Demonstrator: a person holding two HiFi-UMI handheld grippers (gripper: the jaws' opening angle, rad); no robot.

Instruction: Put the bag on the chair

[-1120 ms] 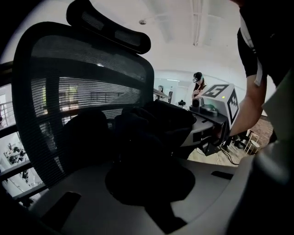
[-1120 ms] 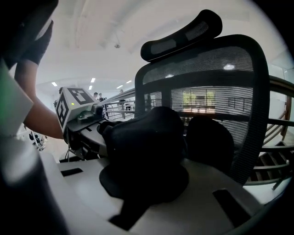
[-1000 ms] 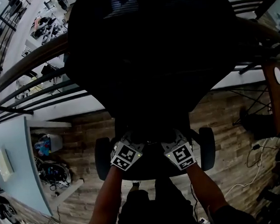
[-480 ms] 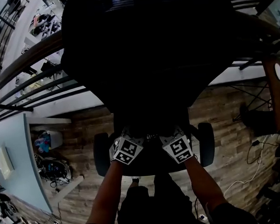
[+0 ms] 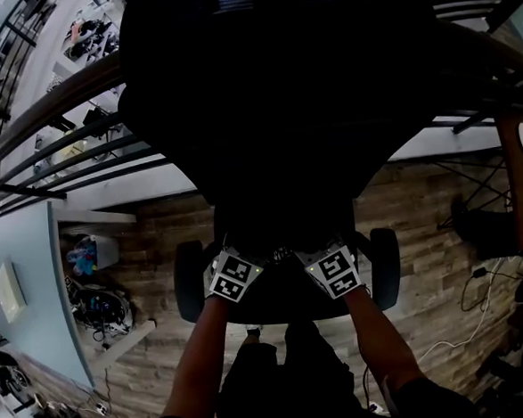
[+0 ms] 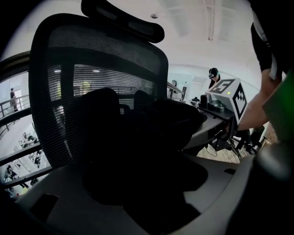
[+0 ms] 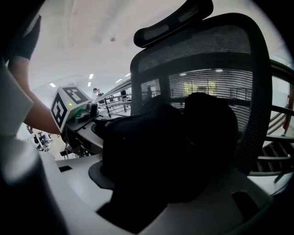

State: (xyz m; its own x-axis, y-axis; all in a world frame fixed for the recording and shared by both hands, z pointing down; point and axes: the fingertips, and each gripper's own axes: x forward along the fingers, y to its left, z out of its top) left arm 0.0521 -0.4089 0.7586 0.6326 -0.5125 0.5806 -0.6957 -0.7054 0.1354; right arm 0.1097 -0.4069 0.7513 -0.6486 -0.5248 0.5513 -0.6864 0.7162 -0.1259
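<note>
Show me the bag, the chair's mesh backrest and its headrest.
bag (image 7: 170, 151): right gripper view, middle of its dark body.
mesh backrest (image 7: 211, 55): right gripper view, upper mesh.
headrest (image 7: 177, 20): right gripper view, centre of pad.

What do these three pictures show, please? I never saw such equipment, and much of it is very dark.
No robot is here: a person holds a two-jaw tool in each hand. The head view looks down from the person's head: the left tool and the right tool reach towards a black chair. The other two pictures come from cameras riding on the tools. They show a black bag lying on the chair. The bag sits between the grey jaws of both tools, but the jaws have just been opening and stand apart, so neither tool grips it.
</note>
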